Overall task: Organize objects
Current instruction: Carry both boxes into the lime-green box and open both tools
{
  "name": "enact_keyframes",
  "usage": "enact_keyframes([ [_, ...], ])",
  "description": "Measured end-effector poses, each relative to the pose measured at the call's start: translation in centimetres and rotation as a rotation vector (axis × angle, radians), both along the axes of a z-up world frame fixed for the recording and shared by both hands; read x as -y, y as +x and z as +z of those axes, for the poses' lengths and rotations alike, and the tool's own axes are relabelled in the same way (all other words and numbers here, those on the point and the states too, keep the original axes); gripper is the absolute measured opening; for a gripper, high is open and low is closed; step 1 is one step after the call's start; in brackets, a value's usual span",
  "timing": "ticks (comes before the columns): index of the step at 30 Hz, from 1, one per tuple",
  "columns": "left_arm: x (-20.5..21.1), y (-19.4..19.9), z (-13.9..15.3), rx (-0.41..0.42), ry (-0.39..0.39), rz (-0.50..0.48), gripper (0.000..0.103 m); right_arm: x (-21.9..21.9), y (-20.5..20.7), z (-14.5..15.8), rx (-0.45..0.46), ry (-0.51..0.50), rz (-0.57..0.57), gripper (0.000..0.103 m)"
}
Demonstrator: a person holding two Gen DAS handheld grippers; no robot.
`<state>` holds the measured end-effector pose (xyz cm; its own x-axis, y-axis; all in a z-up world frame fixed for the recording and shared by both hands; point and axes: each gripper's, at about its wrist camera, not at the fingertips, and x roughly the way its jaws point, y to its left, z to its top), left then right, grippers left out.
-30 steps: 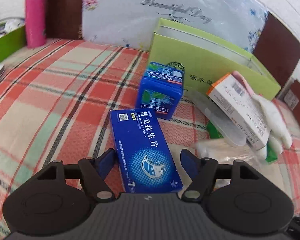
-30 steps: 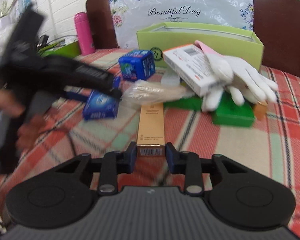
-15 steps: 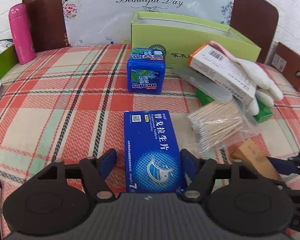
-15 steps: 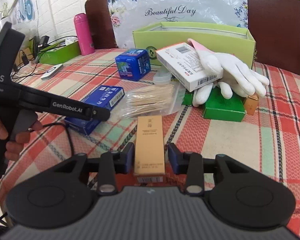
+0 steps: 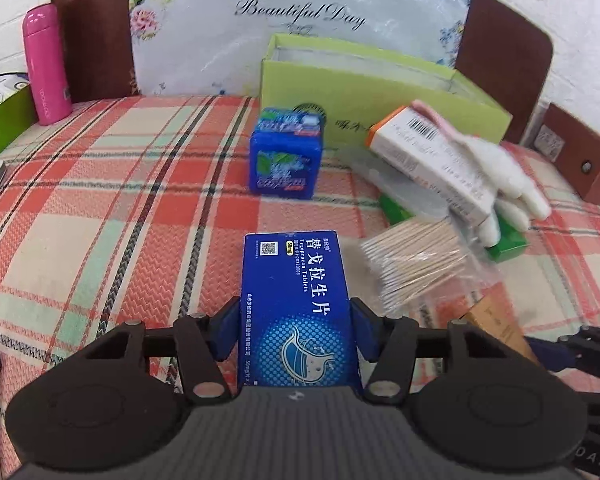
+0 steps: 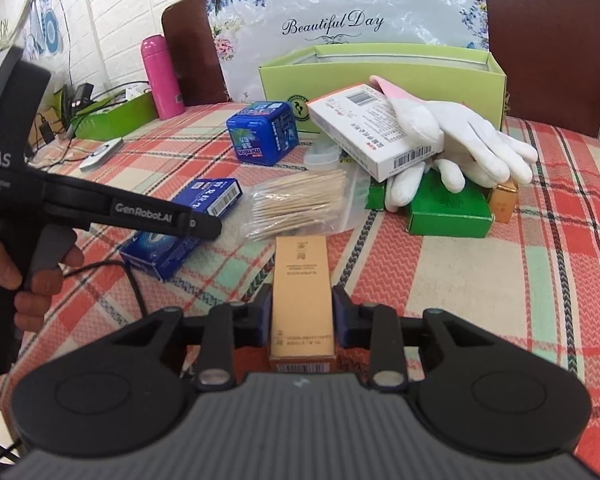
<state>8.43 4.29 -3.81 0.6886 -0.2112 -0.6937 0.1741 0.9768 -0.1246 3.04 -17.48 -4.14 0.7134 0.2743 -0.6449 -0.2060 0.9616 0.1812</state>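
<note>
My left gripper (image 5: 296, 328) straddles the near end of a blue tablet box (image 5: 296, 280) lying on the plaid tablecloth. Its jaws are closing and both pads meet the box's long sides. In the right wrist view a hand holds that gripper (image 6: 160, 220) over the same blue box (image 6: 216, 196). My right gripper (image 6: 301, 316) is closing on a slim tan box (image 6: 302, 280) that lies flat, with the pads against its sides. The tan box (image 5: 496, 324) also shows at the lower right of the left wrist view.
An open green box (image 5: 380, 92) stands at the back. In front lie a blue mint tin (image 5: 286, 160), a white carton (image 5: 432, 156) under a white glove (image 5: 508, 184), a toothpick bag (image 5: 416, 264) and a flat green box (image 6: 448, 208). A pink bottle (image 5: 46, 64) stands far left.
The left gripper swung to face the blue tablet box squarely, and its jaws narrowed onto the box's sides. The right gripper's jaws widened slightly around the tan box, then narrowed again.
</note>
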Motion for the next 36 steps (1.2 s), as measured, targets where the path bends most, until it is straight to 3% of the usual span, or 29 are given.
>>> enact_keyframes([
  [10,1.6,0.9,7.1,0.175,-0.150,-0.110,0.059,2.3,-0.6,5.2,0.170,0.034,-0.027,0.030],
  [15,2.2,3.7,9.9,0.228,-0.260,-0.122,0.059,4.1,1.9,7.9,0.265,0.000,-0.075,0.030],
  [18,2.8,5.9,11.0,0.242,-0.285,-0.090,0.059,5.3,4.1,9.2,0.309,-0.016,-0.107,0.030],
  [23,3.1,9.8,12.6,0.238,-0.362,-0.035,0.059,7.4,9.3,10.6,0.324,-0.034,-0.151,0.030],
  [27,4.0,13.7,12.7,0.236,-0.336,0.001,0.059,7.9,14.0,10.2,0.301,-0.045,-0.161,0.030],
  [36,4.7,20.9,8.7,0.154,-0.304,0.026,0.059,7.3,22.4,7.1,0.232,-0.077,-0.131,0.030],
])
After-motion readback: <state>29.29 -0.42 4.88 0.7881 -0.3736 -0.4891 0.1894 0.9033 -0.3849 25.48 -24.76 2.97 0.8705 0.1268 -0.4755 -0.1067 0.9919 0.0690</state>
